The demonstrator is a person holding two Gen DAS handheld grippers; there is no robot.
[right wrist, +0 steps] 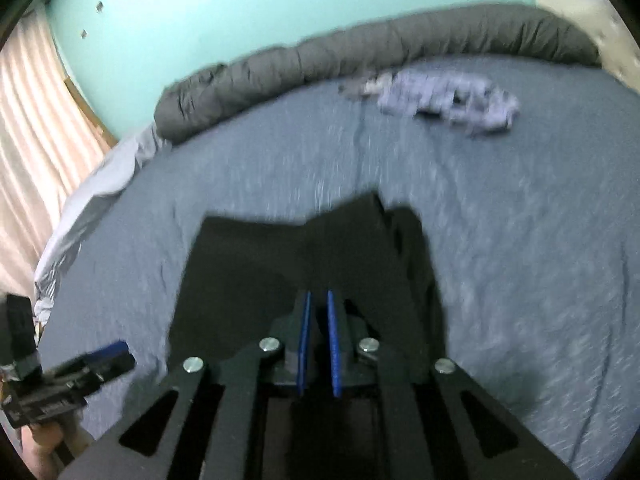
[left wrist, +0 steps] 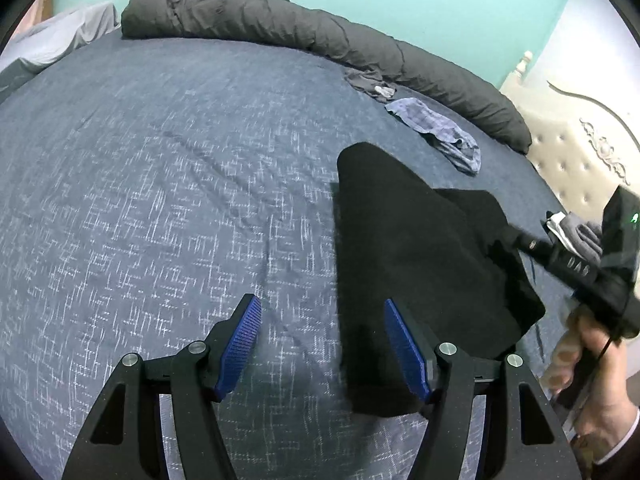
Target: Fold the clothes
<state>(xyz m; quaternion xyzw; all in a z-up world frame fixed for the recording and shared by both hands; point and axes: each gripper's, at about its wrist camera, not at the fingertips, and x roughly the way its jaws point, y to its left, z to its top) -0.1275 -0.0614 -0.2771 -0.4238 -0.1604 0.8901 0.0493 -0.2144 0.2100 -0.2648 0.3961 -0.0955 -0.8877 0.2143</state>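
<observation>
Left gripper [left wrist: 322,346]: my jaws spread wide above the bed [left wrist: 160,200], holding nothing.
Right gripper [right wrist: 319,344]: my pads pinch the black cloth [left wrist: 404,248].
Cloth: partly lifted off the bed, near its right side.

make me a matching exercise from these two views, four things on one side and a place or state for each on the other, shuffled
Things:
1. left gripper
2. right gripper
3. black garment
4. blue checked cloth

Places or states:
A. rumpled, lying near the rolled grey duvet at the far side of the bed
B. blue pads spread wide apart, nothing between them
C. lifted at one edge, the rest draped on the blue bedsheet
D. pads nearly closed, pinching dark fabric

Pairs: 1-B, 2-D, 3-C, 4-A
</observation>
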